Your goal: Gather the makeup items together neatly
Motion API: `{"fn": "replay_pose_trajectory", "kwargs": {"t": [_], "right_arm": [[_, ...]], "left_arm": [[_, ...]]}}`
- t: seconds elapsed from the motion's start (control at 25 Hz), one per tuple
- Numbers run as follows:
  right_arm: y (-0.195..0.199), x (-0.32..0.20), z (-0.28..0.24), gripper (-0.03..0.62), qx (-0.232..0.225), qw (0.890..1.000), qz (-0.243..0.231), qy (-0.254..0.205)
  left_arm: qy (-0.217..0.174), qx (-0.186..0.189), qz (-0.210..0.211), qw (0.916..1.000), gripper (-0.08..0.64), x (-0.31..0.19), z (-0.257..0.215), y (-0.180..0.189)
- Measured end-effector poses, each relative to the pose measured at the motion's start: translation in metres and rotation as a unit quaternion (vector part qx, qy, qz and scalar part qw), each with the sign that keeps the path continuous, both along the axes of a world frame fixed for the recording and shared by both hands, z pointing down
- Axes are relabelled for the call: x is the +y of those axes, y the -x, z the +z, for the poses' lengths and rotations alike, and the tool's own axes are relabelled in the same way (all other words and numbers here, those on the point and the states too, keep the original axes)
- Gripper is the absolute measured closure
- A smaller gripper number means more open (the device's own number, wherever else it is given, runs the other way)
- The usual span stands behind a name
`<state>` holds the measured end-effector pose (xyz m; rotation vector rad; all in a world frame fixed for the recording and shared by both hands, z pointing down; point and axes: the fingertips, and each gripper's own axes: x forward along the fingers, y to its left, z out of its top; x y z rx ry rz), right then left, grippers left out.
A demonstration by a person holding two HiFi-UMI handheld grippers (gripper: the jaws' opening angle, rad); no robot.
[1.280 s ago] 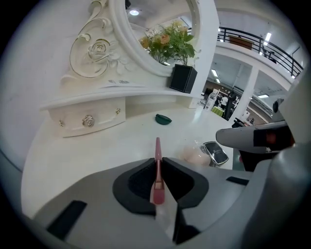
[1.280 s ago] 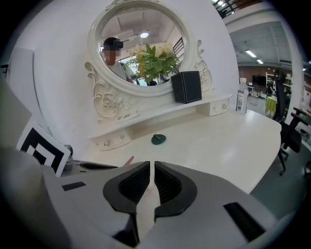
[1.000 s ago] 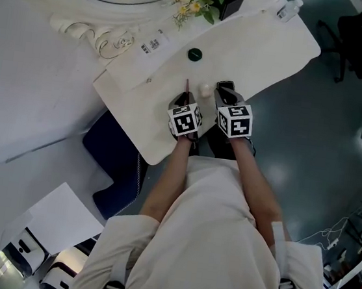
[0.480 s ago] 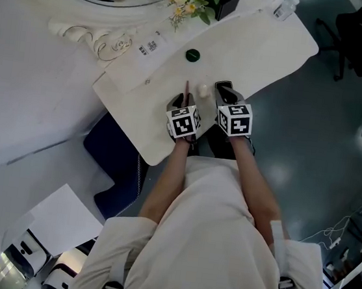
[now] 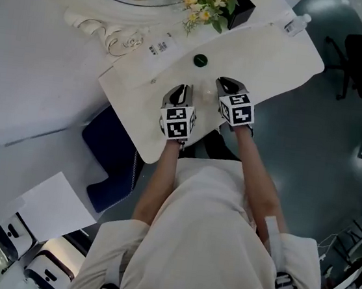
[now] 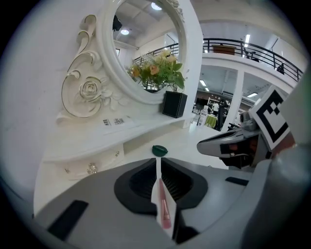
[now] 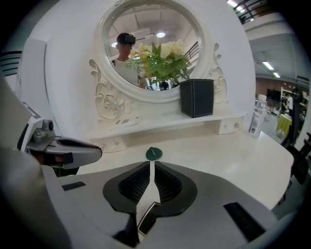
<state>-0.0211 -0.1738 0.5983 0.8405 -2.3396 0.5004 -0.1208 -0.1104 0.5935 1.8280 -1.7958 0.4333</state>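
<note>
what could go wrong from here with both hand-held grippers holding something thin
The pink stick is pinched narrowly in the left hand-held gripper; it might pivot or slip out.
The right hand-held gripper, shut on a slim pale item, sits close beside it; they may bump.
Setting down could knock the green disc.

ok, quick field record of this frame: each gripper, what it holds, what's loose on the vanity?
surface: white vanity table under a round mirror
left gripper: shut on slim pink stick
right gripper: shut on slim white item, dark at its near end; kind unclear
loose on table: green round item, ahead of both grippers, touched by neither
background: flowers in black vase; water bottle near the table's right end
</note>
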Motion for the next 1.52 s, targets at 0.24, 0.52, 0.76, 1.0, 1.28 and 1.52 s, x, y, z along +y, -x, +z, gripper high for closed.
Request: {"fn": "replay_pose_trajectory", "kwargs": {"t": [0.24, 0.52, 0.76, 1.0, 1.28, 1.52], "right_arm": [[0.037, -0.028, 0.001, 0.531, 0.038, 0.995, -0.091, -0.018], [0.071, -0.05, 0.028, 0.531, 0.072, 0.982, -0.173, -0.011], [0.093, -0.065, 0.05, 0.504, 0.09, 0.972, -0.217, 0.003], [0.106, -0.063, 0.07, 0.488, 0.114, 0.961, -0.249, 0.03], [0.109, -0.064, 0.081, 0.499, 0.132, 0.958, -0.251, 0.039], [0.105, -0.062, 0.076, 0.537, 0.126, 0.965, -0.225, 0.039]], "left_arm": [[0.007, 0.015, 0.0, 0.9999, 0.545, -0.016, -0.002, 0.001], [0.02, 0.022, -0.033, 0.999, 0.545, -0.02, 0.001, 0.017], [0.028, 0.031, -0.072, 0.9965, 0.545, -0.026, 0.009, 0.034], [0.028, 0.033, -0.098, 0.9942, 0.545, -0.028, 0.011, 0.045], [0.033, 0.034, -0.111, 0.9927, 0.545, -0.023, 0.014, 0.053], [0.034, 0.033, -0.098, 0.9941, 0.545, -0.021, 0.013, 0.053]]}}
